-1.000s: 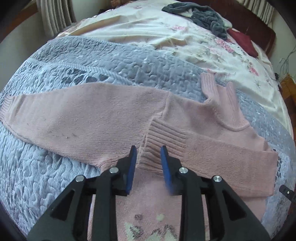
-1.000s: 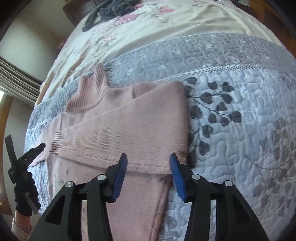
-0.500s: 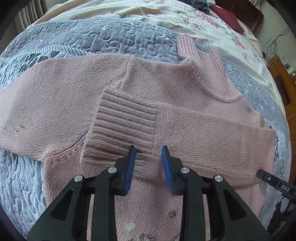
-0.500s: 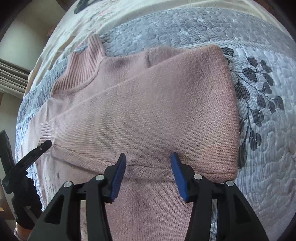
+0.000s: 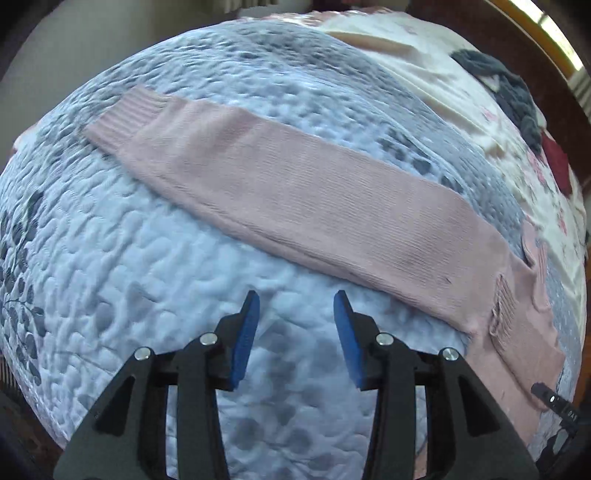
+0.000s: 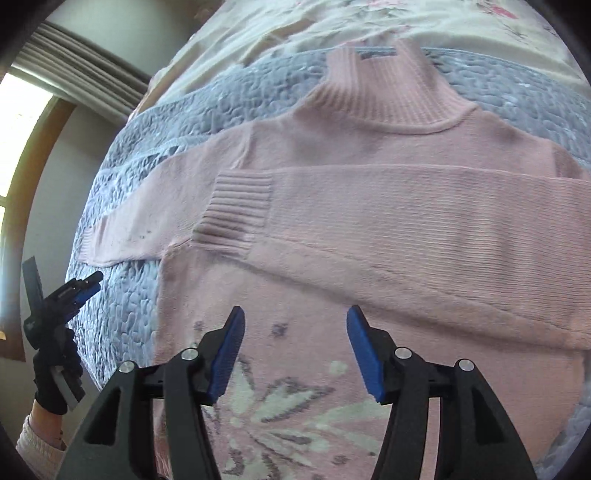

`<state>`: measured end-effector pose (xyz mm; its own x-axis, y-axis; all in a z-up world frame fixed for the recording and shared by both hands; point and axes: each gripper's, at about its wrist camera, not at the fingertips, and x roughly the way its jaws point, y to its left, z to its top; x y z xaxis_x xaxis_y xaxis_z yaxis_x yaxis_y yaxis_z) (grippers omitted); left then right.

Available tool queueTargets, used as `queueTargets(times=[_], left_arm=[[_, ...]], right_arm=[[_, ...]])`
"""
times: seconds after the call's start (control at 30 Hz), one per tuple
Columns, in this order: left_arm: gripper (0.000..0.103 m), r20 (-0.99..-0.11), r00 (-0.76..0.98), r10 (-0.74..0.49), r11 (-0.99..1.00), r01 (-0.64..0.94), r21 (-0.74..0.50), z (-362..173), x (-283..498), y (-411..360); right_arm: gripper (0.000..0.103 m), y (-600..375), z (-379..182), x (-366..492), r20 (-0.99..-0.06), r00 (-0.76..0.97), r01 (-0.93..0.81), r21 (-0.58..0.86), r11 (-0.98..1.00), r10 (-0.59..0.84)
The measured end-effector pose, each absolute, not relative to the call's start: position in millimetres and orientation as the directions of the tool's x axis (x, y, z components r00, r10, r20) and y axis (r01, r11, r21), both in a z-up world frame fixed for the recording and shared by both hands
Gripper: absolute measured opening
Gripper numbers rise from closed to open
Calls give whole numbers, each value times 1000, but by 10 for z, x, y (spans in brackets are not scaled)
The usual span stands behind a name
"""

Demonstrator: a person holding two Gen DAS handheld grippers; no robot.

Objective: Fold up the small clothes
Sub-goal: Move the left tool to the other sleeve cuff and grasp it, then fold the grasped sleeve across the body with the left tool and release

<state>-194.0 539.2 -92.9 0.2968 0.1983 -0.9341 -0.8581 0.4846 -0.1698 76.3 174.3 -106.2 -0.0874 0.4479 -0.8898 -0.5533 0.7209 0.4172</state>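
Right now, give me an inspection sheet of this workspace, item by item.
Surface: grey-blue quilted bedspread on a bed, floral sheet beyond it.
Job's things: pink sweater lying flat; one sleeve folded across the chest, the other sleeve stretched out straight.
Clutter: dark grey garment and dark red cloth at the far end of the bed.
Grippers: left gripper open over bare quilt; right gripper open over the sweater's front.
Cables: nothing seen.
Surroundings: curtain, window frame, wooden headboard.

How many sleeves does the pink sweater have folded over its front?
1. One ribbed-cuff sleeve lies folded across the pink knitted sweater; the other sleeve stretches flat on the blue quilted bedspread.
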Motion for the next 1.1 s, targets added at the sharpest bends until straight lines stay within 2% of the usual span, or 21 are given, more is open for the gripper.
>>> queueTargets(times=[0.2,0.43,0.67,0.83,0.93,1.0,1.1], left_arm=[[42,-913,356,199,321,-904,-282,-1036,-2382,6104],[42,-876,445,189,266,-881,-390,-1171,-2438,6618],[42,-861,475,182,259,-868,-424,-1232,-2391,6924],[41,-849,494,185,271,-856,-439,-1261,-2386,7018],[31,-852,485,199,280,-861,-425,-1249,-2389,7020],[18,-860,465,210,285,-871,-401,-1242,-2403,7025],[9,-860,457,225,320,-869,-378,-1200,-2397,6998]], right_arm=[[58,2188,-1146,477,-899,-114,-609,399,686,422],[58,2328,-1270,333,-918,-111,-610,365,704,380],[59,2339,-1378,249,-931,-95,-601,337,725,354],[64,2346,-1446,240,-930,-89,-587,338,736,356],[65,2378,-1453,221,-935,-75,-600,321,733,348],[65,2376,-1443,209,-935,-67,-605,315,731,348],[65,2336,-1434,209,-932,-69,-597,325,734,357]])
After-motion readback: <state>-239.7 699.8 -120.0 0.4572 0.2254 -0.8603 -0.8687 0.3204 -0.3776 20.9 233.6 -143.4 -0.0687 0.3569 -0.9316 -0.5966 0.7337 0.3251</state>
